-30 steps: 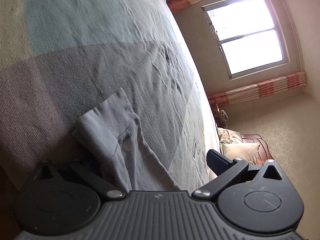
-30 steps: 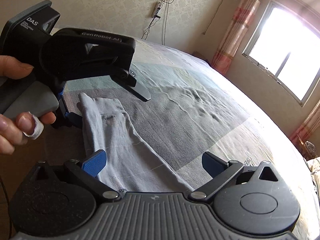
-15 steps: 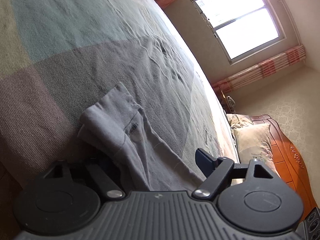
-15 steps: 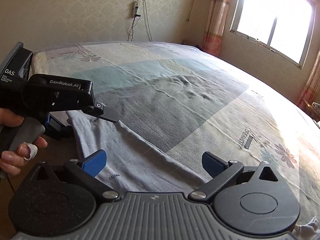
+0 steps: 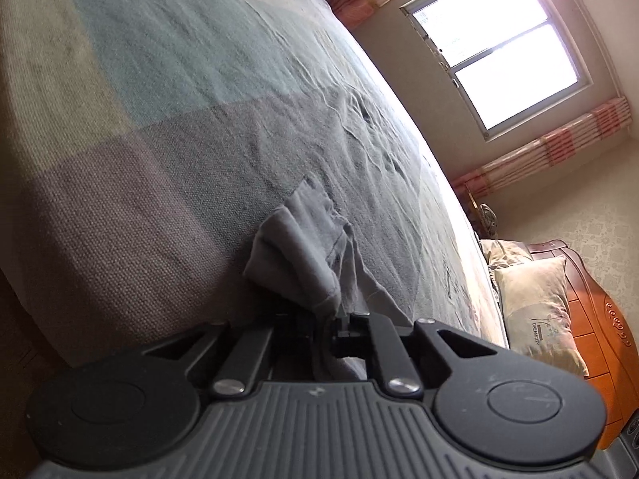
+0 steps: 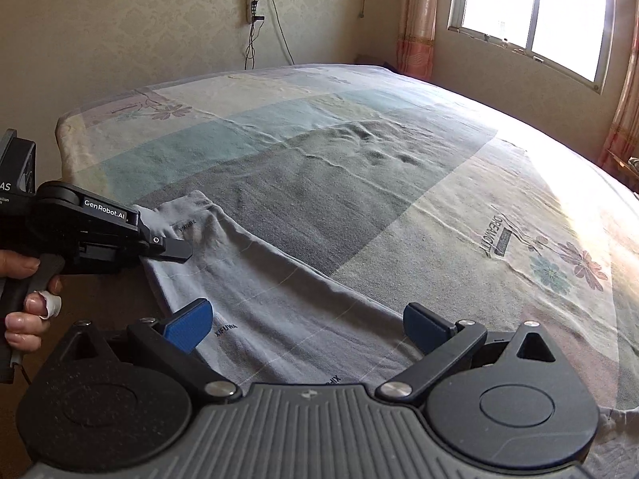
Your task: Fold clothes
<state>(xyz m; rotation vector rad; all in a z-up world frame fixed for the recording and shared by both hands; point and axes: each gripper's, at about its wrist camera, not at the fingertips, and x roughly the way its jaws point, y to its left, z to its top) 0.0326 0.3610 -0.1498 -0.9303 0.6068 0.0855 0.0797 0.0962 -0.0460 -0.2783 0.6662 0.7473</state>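
Grey cotton garment lies along the patchwork bedspread's near edge, lower left of frame. The left gripper is pinched closed on its bunched end; the right gripper hovers spread wide above its middle.

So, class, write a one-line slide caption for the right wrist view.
Left gripper pinches one end of the grey garment on the bed, while the right gripper hovers open over it.

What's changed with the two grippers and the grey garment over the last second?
The left gripper closed on the end of the grey garment, bunching it. The right gripper stayed open above the garment, which still lies along the near edge of the bed.
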